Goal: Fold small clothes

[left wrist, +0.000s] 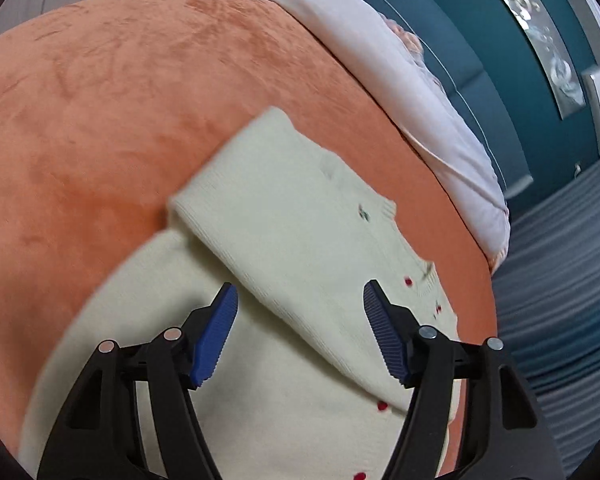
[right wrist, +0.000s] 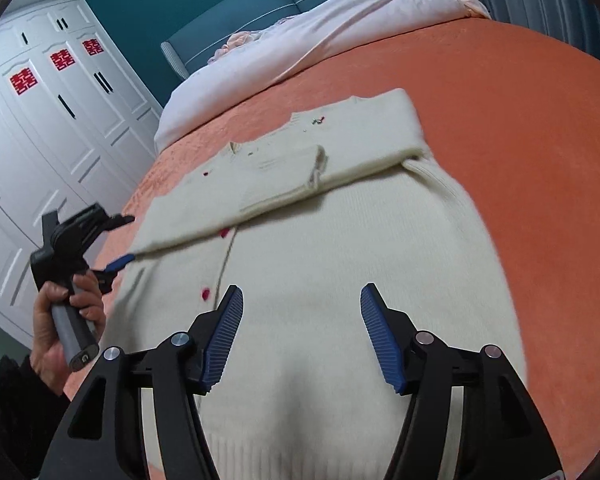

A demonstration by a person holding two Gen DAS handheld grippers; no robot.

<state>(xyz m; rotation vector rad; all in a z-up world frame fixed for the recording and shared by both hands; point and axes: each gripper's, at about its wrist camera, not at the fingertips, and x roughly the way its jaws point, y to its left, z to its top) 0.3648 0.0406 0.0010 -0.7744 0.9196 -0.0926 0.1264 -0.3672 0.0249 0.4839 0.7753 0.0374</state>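
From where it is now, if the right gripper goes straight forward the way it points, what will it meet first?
Probably the cream cardigan: the open right gripper points at its flat body, with the folded sleeve farther along. Its height above the knit is unclear.

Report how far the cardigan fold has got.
Done: both sleeves of the cream cardigan lie folded across its chest on the orange bedspread. In hand: nothing; the left tool and right tool both hover open above the knit, gripping no fabric. Left: the body is unfolded, its ribbed hem flat nearest the right wrist camera, so it likely needs folding up toward the collar.
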